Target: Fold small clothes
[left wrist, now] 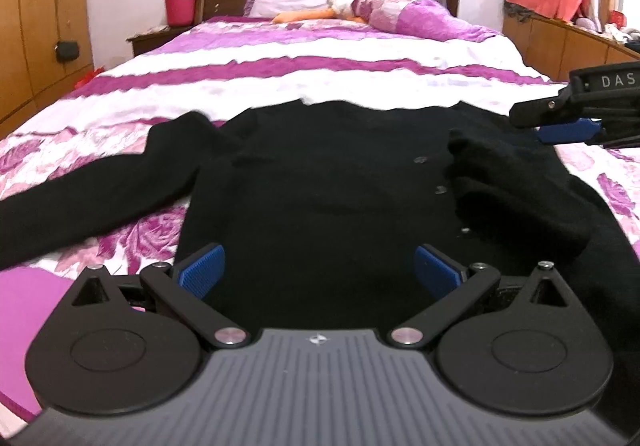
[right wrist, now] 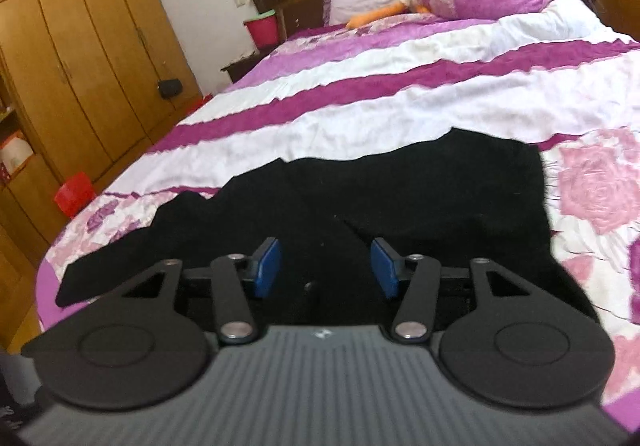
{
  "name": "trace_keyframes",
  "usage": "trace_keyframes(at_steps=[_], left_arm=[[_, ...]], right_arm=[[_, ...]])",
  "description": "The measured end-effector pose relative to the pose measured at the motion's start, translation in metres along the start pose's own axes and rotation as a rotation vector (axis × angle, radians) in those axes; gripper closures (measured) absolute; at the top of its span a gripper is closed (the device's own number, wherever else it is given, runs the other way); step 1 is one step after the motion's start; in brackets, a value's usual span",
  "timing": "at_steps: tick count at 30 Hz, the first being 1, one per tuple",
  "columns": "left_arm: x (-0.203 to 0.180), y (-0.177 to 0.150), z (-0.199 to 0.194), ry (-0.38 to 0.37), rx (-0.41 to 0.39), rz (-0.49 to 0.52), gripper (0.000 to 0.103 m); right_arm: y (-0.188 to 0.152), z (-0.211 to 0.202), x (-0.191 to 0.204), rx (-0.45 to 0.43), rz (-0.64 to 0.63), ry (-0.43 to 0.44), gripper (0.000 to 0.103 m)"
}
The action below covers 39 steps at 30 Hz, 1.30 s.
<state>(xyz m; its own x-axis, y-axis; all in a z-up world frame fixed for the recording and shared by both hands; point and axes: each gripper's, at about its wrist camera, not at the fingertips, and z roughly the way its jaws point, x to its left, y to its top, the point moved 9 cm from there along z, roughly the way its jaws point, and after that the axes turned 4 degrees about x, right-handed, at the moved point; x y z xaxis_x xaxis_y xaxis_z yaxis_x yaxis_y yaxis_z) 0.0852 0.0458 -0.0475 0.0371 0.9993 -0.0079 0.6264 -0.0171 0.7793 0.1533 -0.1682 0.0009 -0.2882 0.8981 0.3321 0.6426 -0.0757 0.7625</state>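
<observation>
A black cardigan (left wrist: 320, 182) lies flat on the purple-and-white bedspread (left wrist: 320, 58), near the foot of the bed, with a row of small buttons (left wrist: 440, 189) showing down its front. The fold looks only just started. The sleeve on the right of the left wrist view (left wrist: 504, 174) is already laid in over the body, bunched rather than smooth, while the other sleeve (left wrist: 80, 186) still stretches straight out across the bedspread to the left.

The left gripper (left wrist: 320, 270) hovers low over the near hem with its jaws spread wide and nothing between the blue pads (left wrist: 202, 268). The right gripper (right wrist: 326, 266) stands partly open above the black cloth, its pads clear of the fabric and holding nothing; in the left wrist view it shows at the far right edge (left wrist: 560, 128), just beside the folded-in sleeve (whether it brushes the knit cannot be told).

What appears left: bringing the outstretched sleeve across, tidying the bunched one, then doubling the body over itself. The soft knit will likely sag and slip if pinched by a thin edge.
</observation>
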Motion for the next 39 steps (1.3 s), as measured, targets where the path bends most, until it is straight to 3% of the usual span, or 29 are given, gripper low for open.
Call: trace_keyframes(at_steps=[6,12,19,25,26,27,29,32,35,39], left_arm=[[-0.038,0.012,-0.013,-0.051,-0.046,0.094,0.0],[-0.093,0.016,-0.016,-0.132,-0.059,0.189,0.0],[-0.165,0.004,-0.009,-0.194,-0.083,0.338,0.004],[-0.202,-0.008,0.025,-0.136,-0.112,0.447,0.024],[-0.204,-0.009,0.03,-0.118,-0.119,0.467,0.04],[-0.206,-0.01,0.035,-0.097,-0.123,0.485,0.067],[-0.2,-0.007,0.037,-0.106,-0.112,0.455,0.092],[-0.176,0.011,0.026,-0.149,-0.133,0.324,0.095],[-0.14,0.033,0.013,-0.081,-0.195,0.221,0.095],[-0.078,0.051,0.017,0.017,-0.19,0.06,0.095]], right_arm=[[-0.006,-0.033,-0.033,-0.023,0.077,-0.064,0.049],[-0.03,-0.051,-0.073,-0.002,0.106,-0.204,0.049],[-0.049,-0.061,-0.109,-0.01,0.174,-0.245,0.049],[-0.058,-0.058,-0.13,-0.004,0.192,-0.27,0.049],[-0.061,-0.057,-0.132,-0.001,0.191,-0.273,0.049],[-0.063,-0.056,-0.134,0.004,0.19,-0.276,0.049],[-0.066,-0.053,-0.137,0.011,0.188,-0.28,0.049],[-0.071,-0.051,-0.141,0.019,0.18,-0.292,0.049],[-0.076,-0.046,-0.143,0.032,0.166,-0.298,0.049],[-0.079,-0.041,-0.141,0.041,0.135,-0.315,0.05]])
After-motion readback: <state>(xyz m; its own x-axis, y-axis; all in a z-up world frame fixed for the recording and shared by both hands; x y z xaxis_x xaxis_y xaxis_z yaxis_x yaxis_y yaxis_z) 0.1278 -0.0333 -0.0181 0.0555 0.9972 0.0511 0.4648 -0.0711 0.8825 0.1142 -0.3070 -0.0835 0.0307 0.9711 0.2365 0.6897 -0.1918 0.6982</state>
